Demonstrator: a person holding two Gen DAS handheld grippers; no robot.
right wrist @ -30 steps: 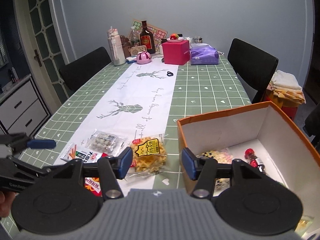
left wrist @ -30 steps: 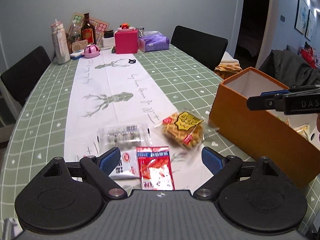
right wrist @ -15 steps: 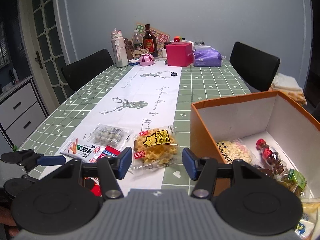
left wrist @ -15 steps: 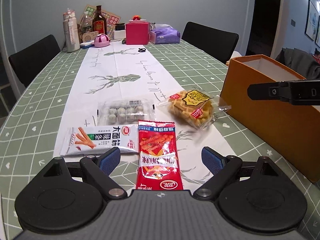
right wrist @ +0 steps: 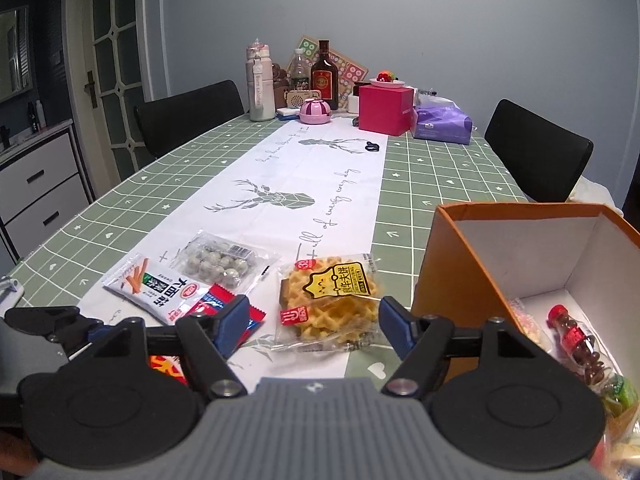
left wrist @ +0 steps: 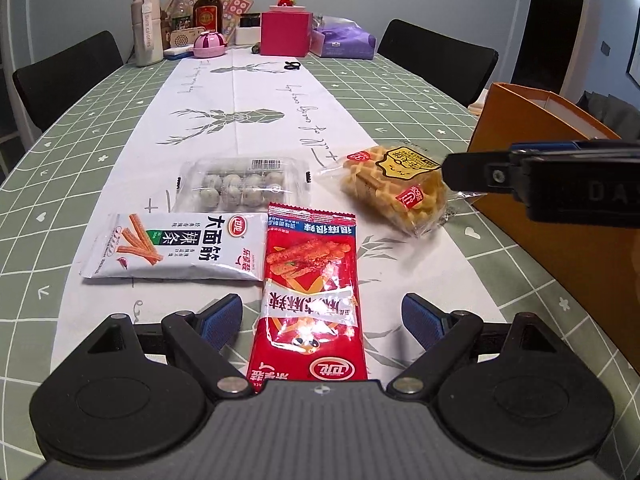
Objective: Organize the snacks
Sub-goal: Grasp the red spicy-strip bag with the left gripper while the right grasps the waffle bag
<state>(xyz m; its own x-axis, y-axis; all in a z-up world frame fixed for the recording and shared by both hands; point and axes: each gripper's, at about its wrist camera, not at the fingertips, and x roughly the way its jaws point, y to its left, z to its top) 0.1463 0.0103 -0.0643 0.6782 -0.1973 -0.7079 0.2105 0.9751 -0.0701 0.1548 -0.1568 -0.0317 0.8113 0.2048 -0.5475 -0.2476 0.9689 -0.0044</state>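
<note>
4 snack packs lie loose on the white runner [left wrist: 256, 92] of the green checked table [left wrist: 80, 128], counted L to R: 1 white spicy-strip pack [left wrist: 176, 246] flat, 1 clear tray of round balls [left wrist: 242, 188] just behind it, 1 red spicy-strip pack [left wrist: 310, 300] lengthwise w/ its top left corner touching the white pack, 1 waffle pack [left wrist: 396, 188] off to the R, apart from the red one. Left gripper [left wrist: 322, 320] hangs low over the near end of the red pack, jaws wide apart, blue pads either side of the pack and not touching it. Right gripper [right wrist: 314, 322] sits over the near edge of the waffle pack [right wrist: 330, 300], jaws opening, the pack's near part between the pads but no pad pressing on it; in the left wrist view one of its fingers crosses in front of the waffle's R corner. Far R: 1 orange box [right wrist: 448, 264], open top, white inside, holding 1 small bottle w/ red cap [right wrist: 576, 336] plus a few other packs, too cut off to count. Box's near L corner stands just beside the waffle, so that wall is the thing in the way between pack and box. Far end of table: 1 pink box [right wrist: 384, 108], 1 purple tissue pack [right wrist: 442, 124], 1 dark bottle [right wrist: 322, 72], 1 tall white flask [right wrist: 260, 80], 1 pink round gadget [right wrist: 316, 111]. 2 black chairs, one each side [right wrist: 188, 116].
</note>
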